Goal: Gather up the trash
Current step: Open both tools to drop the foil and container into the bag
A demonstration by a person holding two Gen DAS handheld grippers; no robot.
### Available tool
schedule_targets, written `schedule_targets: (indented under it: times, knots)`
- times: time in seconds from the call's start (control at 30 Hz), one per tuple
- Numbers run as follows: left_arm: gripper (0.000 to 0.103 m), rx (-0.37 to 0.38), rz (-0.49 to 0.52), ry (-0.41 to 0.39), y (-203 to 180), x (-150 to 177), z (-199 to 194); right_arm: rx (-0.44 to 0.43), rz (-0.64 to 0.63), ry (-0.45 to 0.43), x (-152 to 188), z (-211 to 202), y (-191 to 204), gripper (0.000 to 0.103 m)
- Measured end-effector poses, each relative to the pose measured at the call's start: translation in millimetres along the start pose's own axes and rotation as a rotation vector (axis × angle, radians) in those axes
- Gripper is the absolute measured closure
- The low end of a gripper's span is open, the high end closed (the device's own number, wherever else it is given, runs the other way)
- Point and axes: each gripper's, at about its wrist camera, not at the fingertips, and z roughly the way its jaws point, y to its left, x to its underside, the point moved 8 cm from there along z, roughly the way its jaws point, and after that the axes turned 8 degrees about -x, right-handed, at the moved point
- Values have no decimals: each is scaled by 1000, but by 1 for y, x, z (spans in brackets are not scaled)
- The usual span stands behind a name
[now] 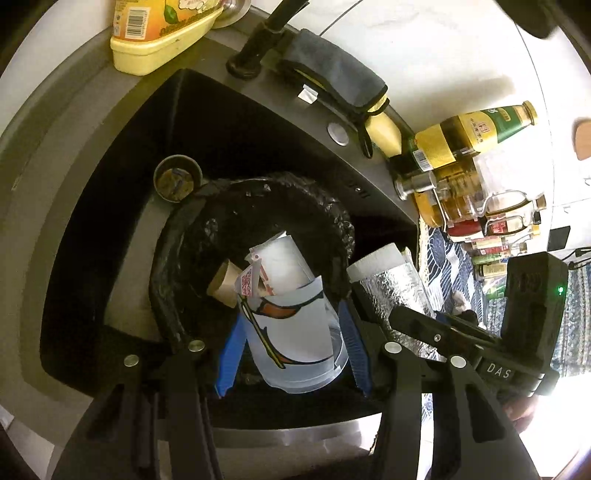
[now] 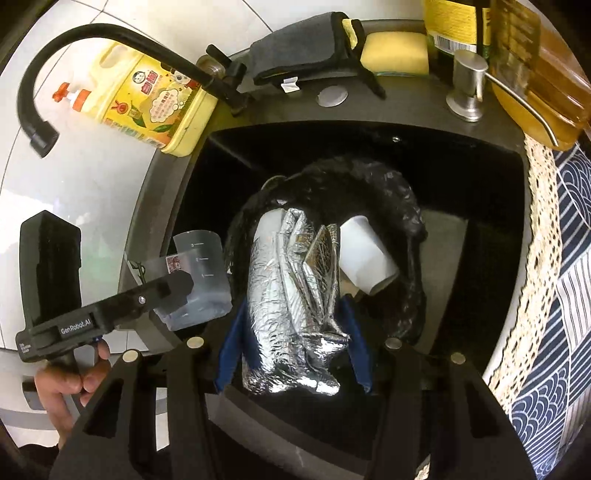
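Note:
A black trash bag (image 1: 325, 206) sits open in the dark sink (image 1: 110, 229). My left gripper (image 1: 291, 350) is shut on a clear plastic cup (image 1: 295, 332) with printed markings, held over the bag's mouth. A white paper cup (image 1: 280, 258) and a brown cardboard piece (image 1: 225, 280) lie in the bag. My right gripper (image 2: 291, 347) is shut on a crumpled silver foil bag (image 2: 291, 295), also held over the trash bag (image 2: 399, 199). The white cup (image 2: 365, 254) lies beside the foil. The left gripper with the clear cup (image 2: 199, 280) shows at left in the right wrist view.
A black faucet (image 2: 110, 33), a yellow detergent bottle (image 2: 147, 107), a grey cloth (image 2: 299, 48) and a yellow sponge (image 2: 395, 51) line the sink's back edge. Oil bottles (image 1: 472, 136) stand at right by a blue patterned cloth (image 2: 554, 295). A drain strainer (image 1: 177, 179) sits in the sink.

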Motion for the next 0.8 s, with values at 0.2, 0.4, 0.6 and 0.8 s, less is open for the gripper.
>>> schedule_targets:
  times: [0.2,0.4,0.6,0.8]
  knots:
    - [54,5,-7,27,2,-4,12,9,1,20,-12,9,-1,52]
    - [40,-3,-53,37,12,-8,16,-6,23,27,-18,14,-6,43]
    - [40,-16,-52,39,14,-8,17,-17,36,18,-18,9,-6,41]
    - [35,-58,-35,65,14,-3,24,-26,45,-1,-14,0,-7,41]
